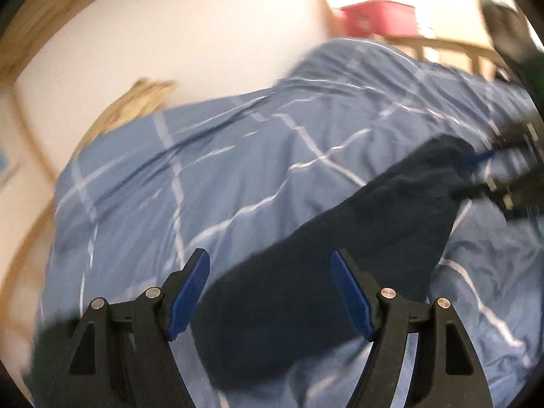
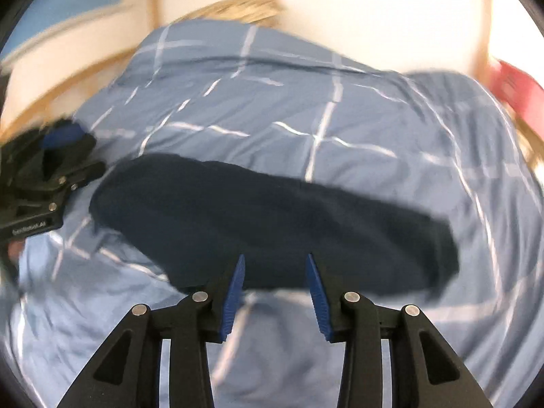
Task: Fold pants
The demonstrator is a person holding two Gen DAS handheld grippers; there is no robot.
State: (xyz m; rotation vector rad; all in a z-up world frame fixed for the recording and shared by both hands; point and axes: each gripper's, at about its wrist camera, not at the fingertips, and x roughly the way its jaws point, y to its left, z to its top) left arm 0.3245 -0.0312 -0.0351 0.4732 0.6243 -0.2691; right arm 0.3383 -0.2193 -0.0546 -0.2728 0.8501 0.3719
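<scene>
My dark navy pants (image 2: pixel 272 217) lie in a long folded band across the blue checked duvet (image 2: pixel 306 112) on the bed, flat and spread so that both ends stay within my reach. My left tool (image 1: pixel 270 292) hangs with its jaws wide apart over the near end of the pants, gripping nothing; I judge I hold it open there to take that end for the next fold. My right tool (image 2: pixel 275 292) hovers at the near edge of the pants with a narrower gap, also empty. The left wrist view alone shows the pants running away from me toward the right tool at the far end of the garment, and a pink box (image 1: pixel 380 17) beyond the duvet. The right wrist view alone shows the full length of the pants side-on, with the left tool beside their left end. Both views are blurred
</scene>
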